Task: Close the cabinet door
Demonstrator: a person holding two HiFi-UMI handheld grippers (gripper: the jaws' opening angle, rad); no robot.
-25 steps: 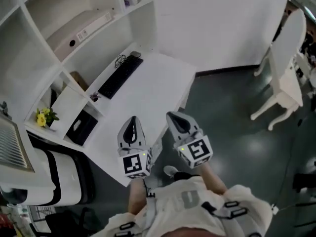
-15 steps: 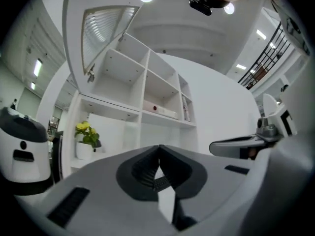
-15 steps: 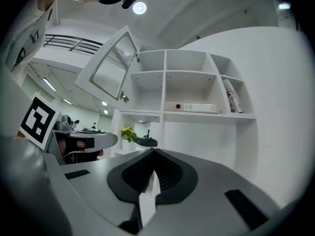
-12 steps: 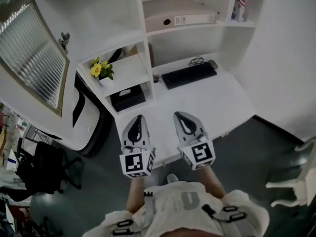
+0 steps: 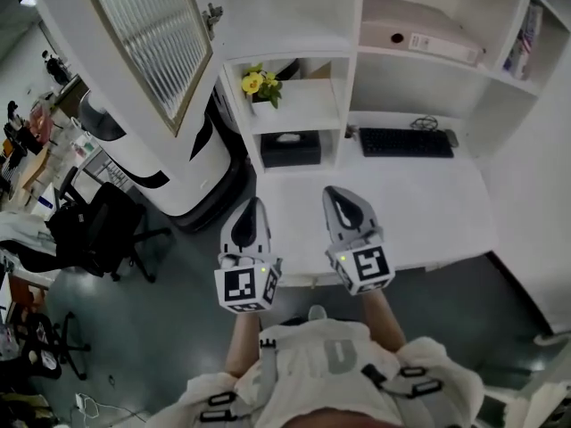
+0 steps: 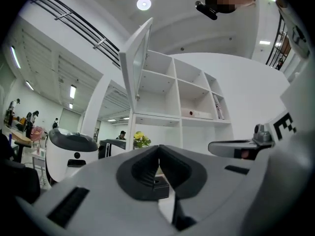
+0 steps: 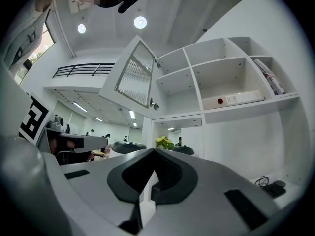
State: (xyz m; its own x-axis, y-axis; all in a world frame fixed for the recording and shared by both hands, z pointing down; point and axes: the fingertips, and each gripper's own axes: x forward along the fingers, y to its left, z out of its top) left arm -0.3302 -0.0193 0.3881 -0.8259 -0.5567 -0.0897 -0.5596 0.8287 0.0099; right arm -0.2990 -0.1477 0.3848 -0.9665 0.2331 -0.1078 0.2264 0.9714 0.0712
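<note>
Left grey gripper and right grey gripper, both pressed together and empty, hover near the white desk. The white ribbed-glass cabinet door stands open.

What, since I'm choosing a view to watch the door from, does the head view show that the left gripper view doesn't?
Head view only: the keyboard and the black office chair. Left gripper view only: the ceiling light. Both: the open cabinet door, the yellow flowers, the white file box.
</note>
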